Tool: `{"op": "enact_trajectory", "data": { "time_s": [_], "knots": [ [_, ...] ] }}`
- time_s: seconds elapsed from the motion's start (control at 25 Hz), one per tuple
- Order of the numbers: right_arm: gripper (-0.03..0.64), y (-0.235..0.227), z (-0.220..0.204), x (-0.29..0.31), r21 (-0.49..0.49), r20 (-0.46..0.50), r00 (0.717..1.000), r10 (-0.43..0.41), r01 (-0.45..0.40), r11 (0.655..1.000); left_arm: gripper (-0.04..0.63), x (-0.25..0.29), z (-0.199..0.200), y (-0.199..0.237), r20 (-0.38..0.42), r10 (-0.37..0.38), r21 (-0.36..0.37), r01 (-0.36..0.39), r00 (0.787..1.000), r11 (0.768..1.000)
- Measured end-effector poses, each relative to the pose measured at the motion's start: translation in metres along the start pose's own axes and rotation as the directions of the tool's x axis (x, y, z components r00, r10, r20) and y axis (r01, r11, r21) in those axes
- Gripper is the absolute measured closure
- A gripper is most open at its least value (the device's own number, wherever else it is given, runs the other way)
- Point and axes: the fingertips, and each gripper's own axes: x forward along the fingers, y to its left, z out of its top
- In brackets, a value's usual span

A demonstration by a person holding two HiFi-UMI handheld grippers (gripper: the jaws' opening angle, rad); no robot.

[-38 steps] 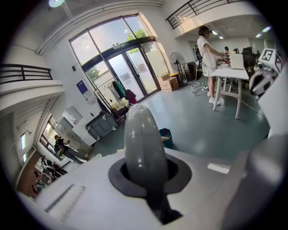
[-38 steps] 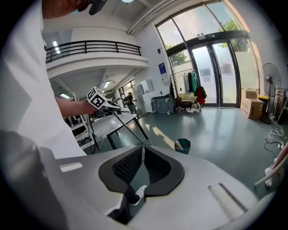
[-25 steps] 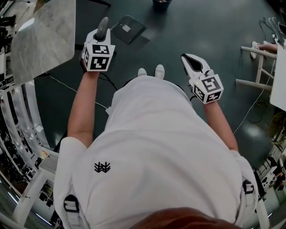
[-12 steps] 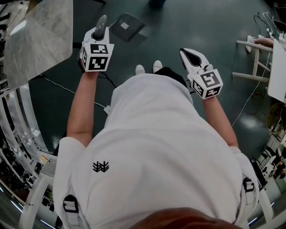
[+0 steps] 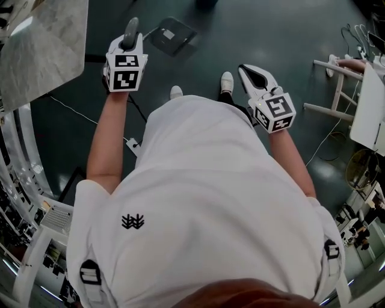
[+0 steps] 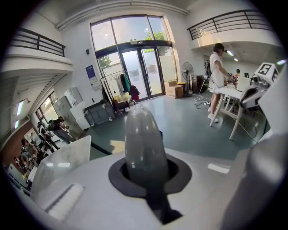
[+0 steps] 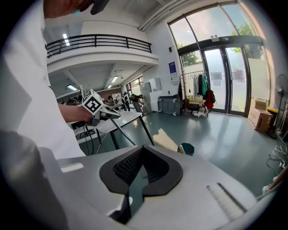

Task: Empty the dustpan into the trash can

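Observation:
In the head view my left gripper (image 5: 128, 37) is held out at the upper left, shut on a rounded grey handle (image 5: 130, 27) that sticks out past its jaws. The left gripper view shows that handle (image 6: 143, 143) filling the jaws of the left gripper (image 6: 145, 177). Just right of it, lower down, is a dark square dustpan (image 5: 172, 35) with a white scrap on it; whether it joins the handle is hidden. My right gripper (image 5: 246, 71) is shut and holds nothing, as the right gripper view confirms (image 7: 138, 162). A dark round thing (image 5: 206, 2) sits at the top edge.
A marble-topped table (image 5: 42, 51) stands to the left. A white stool or table frame (image 5: 334, 81) is to the right, with cables (image 5: 328, 138) on the dark floor. Both white shoes (image 5: 227, 82) show ahead of the body. A small teal object (image 7: 186, 148) lies on the floor.
The person has stepped forward, the right shoe now ahead of the left. Both grippers have risen slightly in the frame. The left keeps its hold on the handle.

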Motion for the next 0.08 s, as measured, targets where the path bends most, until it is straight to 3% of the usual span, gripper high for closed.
{"op": "enact_trajectory", "data": {
  "time_s": [0.08],
  "knots": [
    [0.614, -0.021, 0.001, -0.005, -0.008, -0.010, 1.000, 0.019, -0.019, 1.000, 0.525, 0.011, 0.006, -0.011, -0.011, 0.013, -0.038, -0.013, 1.000, 0.999]
  ]
}}
